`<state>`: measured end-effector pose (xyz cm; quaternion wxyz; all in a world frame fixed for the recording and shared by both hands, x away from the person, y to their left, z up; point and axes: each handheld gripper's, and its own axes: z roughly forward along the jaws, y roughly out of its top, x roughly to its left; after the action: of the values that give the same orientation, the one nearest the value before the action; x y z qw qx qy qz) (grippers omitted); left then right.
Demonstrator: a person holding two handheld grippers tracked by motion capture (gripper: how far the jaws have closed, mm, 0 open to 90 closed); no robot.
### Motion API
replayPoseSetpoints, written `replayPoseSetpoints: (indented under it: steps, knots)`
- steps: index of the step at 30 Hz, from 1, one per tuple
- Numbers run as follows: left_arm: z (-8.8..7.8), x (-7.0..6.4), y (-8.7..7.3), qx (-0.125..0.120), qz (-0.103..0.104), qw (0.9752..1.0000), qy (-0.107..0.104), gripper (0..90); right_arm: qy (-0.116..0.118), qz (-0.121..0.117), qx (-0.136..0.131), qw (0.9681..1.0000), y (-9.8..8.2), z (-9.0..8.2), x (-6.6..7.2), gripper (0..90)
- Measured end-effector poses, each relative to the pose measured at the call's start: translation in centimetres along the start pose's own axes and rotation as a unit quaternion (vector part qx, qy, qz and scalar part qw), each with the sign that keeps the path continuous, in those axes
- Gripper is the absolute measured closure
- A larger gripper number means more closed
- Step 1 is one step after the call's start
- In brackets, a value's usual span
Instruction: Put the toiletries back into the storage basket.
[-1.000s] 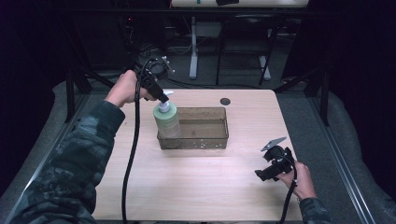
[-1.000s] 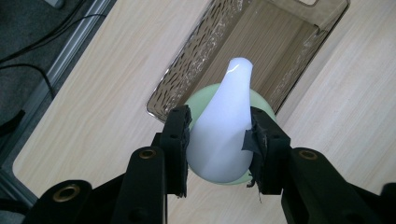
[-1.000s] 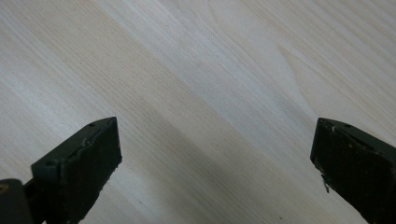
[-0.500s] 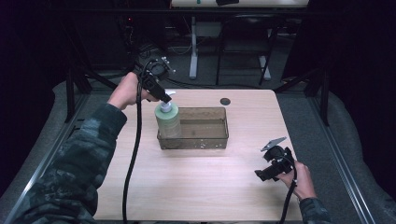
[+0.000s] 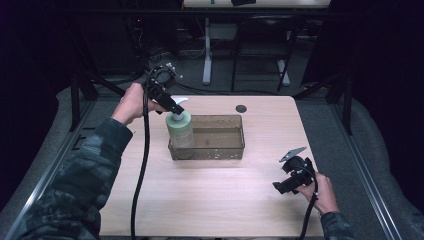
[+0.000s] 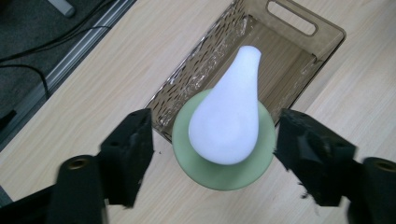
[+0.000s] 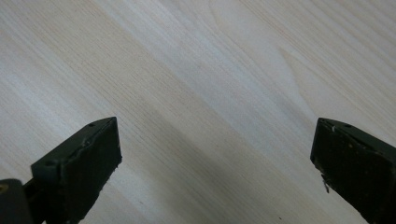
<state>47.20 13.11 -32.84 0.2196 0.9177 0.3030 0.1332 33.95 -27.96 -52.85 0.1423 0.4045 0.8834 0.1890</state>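
A pale green bottle point(image 5: 179, 132) with a white pump head point(image 5: 180, 101) stands upright in the left end of a translucent brown bin point(image 5: 220, 150). My left gripper point(image 5: 171, 106) hovers at the bottle's top. In the left gripper view it point(image 6: 217, 136) is open, with one jaw on each side of the pump head point(image 6: 228, 122) and a gap on both sides. The green bottle top point(image 6: 219, 175) shows below the pump, and the bin point(image 6: 299, 24) stretches away behind it. My right gripper point(image 5: 283, 178) sits low at the table's front right, open point(image 7: 215, 149) over bare wood.
A small black round disc point(image 5: 241, 108) lies on the table behind the bin. The light wood table point(image 5: 210, 200) has dark floor and frame rails around it. A black cable point(image 5: 142, 165) trails from the left gripper down across the table's left side.
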Motion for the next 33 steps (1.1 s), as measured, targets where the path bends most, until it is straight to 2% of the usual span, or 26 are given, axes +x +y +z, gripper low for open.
replayPoseSetpoints:
  steps: [3,5,8,17,27,29,32,33]
  knots:
    - [-0.2,-0.1,-0.5,-0.011,-0.006,0.9999,0.003,15.9,0.001,0.001,0.0,1.0,0.0,0.0,0.1,1.1]
    - [-0.4,-0.1,-0.9,-0.023,-0.014,0.9996,-0.002,14.3,0.0,0.001,0.0,1.0,0.0,0.0,0.1,1.1]
    - [-0.9,-0.2,-1.5,-0.04,-0.018,0.999,0.002,10.9,-0.001,0.001,0.001,1.0,0.0,0.0,0.1,1.1]
    - [-1.0,-1.3,-4.3,-0.057,-0.023,0.9981,0.01,5.7,0.002,0.002,0.001,1.0,0.1,0.0,0.1,1.1]
    - [-0.5,-3.1,-8.7,-0.062,-0.027,0.9977,0.012,2.4,0.0,0.0,-0.001,1.0,0.1,0.0,0.1,1.0]
    - [-0.1,-3.4,-9.7,-0.066,-0.034,0.9972,0.007,2.3,0.0,0.001,-0.002,1.0,0.1,0.0,0.1,1.0]
    - [0.5,-3.7,-11.3,-0.064,-0.039,0.9971,0.014,1.5,0.0,0.001,-0.003,1.0,0.1,-0.1,0.1,1.0]
    - [0.8,-3.7,-11.8,-0.063,-0.044,0.997,0.01,1.1,-0.003,0.0,-0.005,1.0,0.1,-0.1,0.1,1.0]
